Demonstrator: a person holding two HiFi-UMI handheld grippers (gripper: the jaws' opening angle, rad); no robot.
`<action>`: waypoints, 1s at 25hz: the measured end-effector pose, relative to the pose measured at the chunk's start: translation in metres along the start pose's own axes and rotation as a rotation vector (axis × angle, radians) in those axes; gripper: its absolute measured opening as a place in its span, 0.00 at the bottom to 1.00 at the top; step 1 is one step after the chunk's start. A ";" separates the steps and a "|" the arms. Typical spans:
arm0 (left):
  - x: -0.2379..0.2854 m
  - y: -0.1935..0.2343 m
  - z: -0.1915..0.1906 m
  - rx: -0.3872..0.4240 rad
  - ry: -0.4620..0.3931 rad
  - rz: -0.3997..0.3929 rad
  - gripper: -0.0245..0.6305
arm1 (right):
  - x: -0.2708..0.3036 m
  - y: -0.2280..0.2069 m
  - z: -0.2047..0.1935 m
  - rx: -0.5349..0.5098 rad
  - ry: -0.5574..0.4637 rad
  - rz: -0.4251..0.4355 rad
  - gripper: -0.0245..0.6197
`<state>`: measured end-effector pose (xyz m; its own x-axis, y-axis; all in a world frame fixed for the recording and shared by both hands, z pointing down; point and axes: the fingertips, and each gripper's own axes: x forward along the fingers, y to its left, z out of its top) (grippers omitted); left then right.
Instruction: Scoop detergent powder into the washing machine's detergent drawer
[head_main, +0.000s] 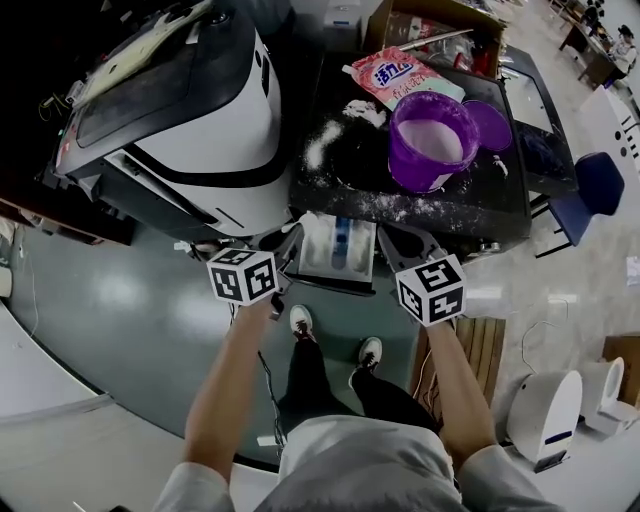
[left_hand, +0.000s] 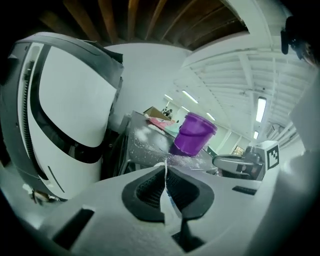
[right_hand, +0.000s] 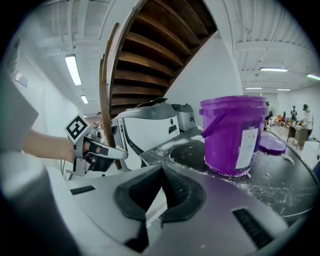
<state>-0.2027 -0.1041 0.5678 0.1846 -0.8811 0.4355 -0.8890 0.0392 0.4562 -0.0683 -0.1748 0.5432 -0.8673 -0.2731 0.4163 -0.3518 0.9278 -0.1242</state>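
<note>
The head view looks steeply down from above the person onto the table (head_main: 345, 170), the drawer (head_main: 338, 250), the left gripper (head_main: 288, 243) and the right gripper (head_main: 398, 240). The left gripper view sits low at the table's edge and faces across it toward the bucket (left_hand: 194, 134), with the right gripper at its right. The right gripper view sits nearer the bucket, with the left gripper at its left. All three views share the bucket and the table.

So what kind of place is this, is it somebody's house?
Probably not a house. It looks like a big work hall or lab. A white washer stands beside a dark washer dusted with powder, strip lights run overhead, and people sit at desks far off.
</note>
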 end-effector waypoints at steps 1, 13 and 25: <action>0.003 0.001 -0.002 0.019 0.007 0.002 0.06 | 0.002 0.000 -0.003 0.000 0.004 0.003 0.05; 0.032 0.003 -0.017 0.406 0.087 0.052 0.06 | 0.011 0.002 -0.022 0.002 0.032 0.023 0.05; 0.045 0.007 -0.024 0.473 0.159 0.071 0.06 | 0.010 0.000 -0.032 0.016 0.049 0.025 0.05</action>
<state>-0.1905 -0.1321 0.6085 0.1455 -0.7999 0.5822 -0.9874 -0.1540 0.0351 -0.0653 -0.1693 0.5764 -0.8577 -0.2373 0.4561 -0.3365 0.9298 -0.1492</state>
